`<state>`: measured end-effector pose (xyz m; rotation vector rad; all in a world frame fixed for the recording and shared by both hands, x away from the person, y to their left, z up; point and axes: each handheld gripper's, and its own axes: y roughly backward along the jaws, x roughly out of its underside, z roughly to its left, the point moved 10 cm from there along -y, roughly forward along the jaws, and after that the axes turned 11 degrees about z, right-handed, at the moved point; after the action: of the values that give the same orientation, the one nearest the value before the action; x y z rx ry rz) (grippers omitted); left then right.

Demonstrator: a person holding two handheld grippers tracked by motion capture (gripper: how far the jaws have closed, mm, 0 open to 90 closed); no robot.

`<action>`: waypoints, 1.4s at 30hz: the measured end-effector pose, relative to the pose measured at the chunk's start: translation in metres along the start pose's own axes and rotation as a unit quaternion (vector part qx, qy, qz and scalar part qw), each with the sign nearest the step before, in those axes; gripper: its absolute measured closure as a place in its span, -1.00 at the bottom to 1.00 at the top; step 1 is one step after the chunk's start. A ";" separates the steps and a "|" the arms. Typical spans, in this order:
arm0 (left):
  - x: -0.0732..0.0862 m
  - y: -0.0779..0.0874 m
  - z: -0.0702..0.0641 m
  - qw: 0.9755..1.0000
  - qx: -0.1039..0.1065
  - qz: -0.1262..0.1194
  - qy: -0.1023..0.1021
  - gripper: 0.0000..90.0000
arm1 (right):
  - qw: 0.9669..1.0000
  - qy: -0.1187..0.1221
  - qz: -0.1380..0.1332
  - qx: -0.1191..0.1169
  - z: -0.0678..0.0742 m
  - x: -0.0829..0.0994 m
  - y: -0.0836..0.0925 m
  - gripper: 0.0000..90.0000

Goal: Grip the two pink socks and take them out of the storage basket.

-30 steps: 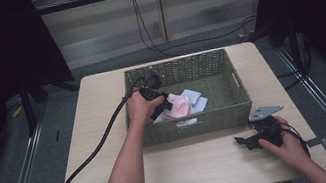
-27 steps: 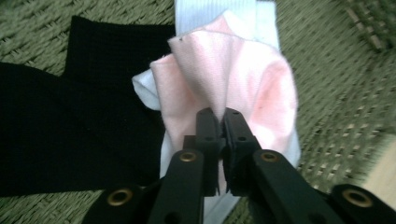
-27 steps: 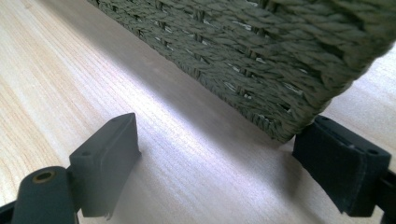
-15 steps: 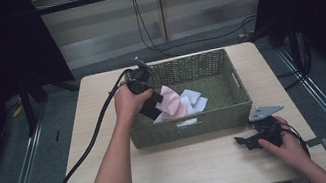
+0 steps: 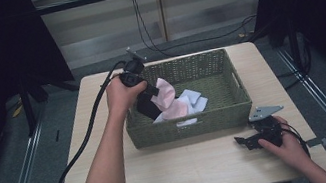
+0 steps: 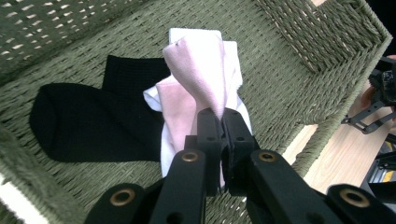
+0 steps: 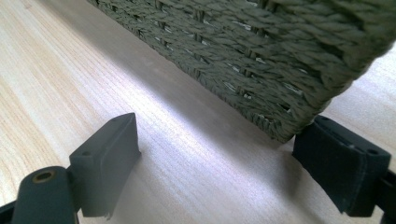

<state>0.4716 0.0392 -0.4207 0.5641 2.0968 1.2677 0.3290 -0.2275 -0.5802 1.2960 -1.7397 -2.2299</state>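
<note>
Now the left claw stands higher over the green woven basket than a second ago, its jaws clamped on one end of a pink sock, so the sock is coming up out of the basket, a pick well under way. Beside the basket's front right corner the right claw rests on the worktop, jaws wide and empty. Inside the basket lie a black sock and white socks. Soft and limp, the pink sock drapes folded from the pinch.
</note>
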 end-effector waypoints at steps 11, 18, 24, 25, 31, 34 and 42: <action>0.005 0.016 0.004 1.000 -0.008 0.006 0.002 0.94 | 1.000 0.000 0.000 0.000 0.000 0.000 0.000 -0.70; 0.010 0.029 0.004 1.000 -0.008 0.007 0.007 0.94 | 1.000 -0.002 0.001 0.000 0.000 0.000 0.000 -0.70; 0.013 0.036 0.007 1.000 -0.014 0.014 0.007 0.94 | 1.000 -0.002 0.001 0.000 0.000 0.000 0.000 -0.70; 0.014 0.039 0.007 1.000 -0.014 0.013 0.009 0.94 | 1.000 -0.001 0.000 0.000 0.000 0.000 0.000 -0.70; 0.017 0.045 0.009 1.000 -0.019 0.019 0.008 0.94 | 1.000 -0.002 0.001 0.000 0.000 0.000 0.000 -0.70; 0.018 0.048 0.009 1.000 -0.019 0.018 0.011 0.94 | 1.000 -0.002 0.001 0.000 0.000 0.000 0.000 -0.70; 0.021 0.063 0.012 0.999 -0.025 0.014 0.014 0.94 | 1.000 -0.002 0.001 0.000 0.000 0.000 0.000 -0.70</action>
<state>0.4675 0.0887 -0.3751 0.5572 2.0803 1.3481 0.3287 -0.2275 -0.5802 1.2901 -1.7407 -2.2332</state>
